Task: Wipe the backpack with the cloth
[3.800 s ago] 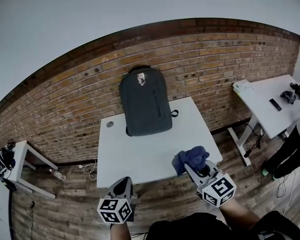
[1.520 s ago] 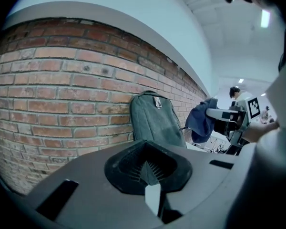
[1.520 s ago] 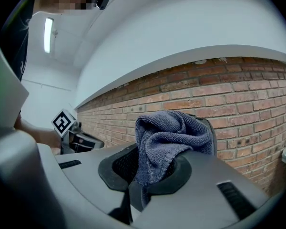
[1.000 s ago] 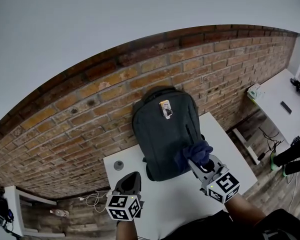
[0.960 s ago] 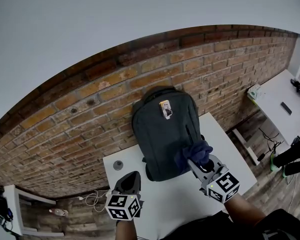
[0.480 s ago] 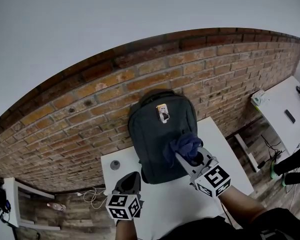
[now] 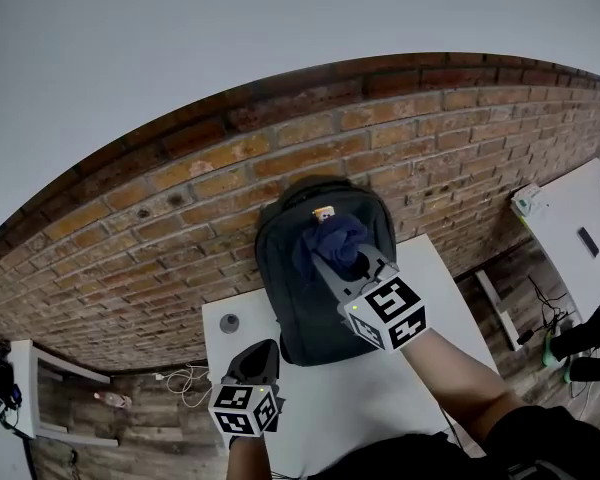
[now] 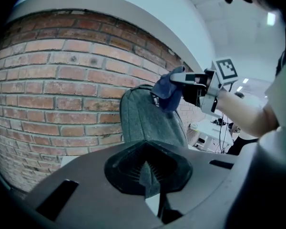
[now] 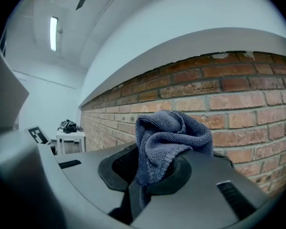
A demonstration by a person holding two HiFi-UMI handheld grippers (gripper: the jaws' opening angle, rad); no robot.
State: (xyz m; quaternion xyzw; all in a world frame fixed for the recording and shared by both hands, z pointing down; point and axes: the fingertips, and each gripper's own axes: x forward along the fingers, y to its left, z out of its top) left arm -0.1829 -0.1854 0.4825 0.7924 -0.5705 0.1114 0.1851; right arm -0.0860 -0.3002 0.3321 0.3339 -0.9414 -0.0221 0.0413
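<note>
Up at the propped backpack point(image 7: 302, 303), the right gripper point(image 7: 337, 256) clamps the cloth point(image 7: 330, 238) while the left gripper point(image 7: 255, 360) idles closed, empty; pressed unsteadied, it could topple.

**Camera layout.** My head view looks steeply down past the left claw point(image 7: 261, 353) and right claw point(image 7: 330, 256) onto the tabletop point(image 7: 320, 393), backpack point(image 7: 285, 298) and brick wall point(image 7: 180, 188). The left claw view, set low, faces backpack, wall and right claw. The right claw view, close to the wall, looks past its cloth point(image 9: 169, 137) at brick.
</note>
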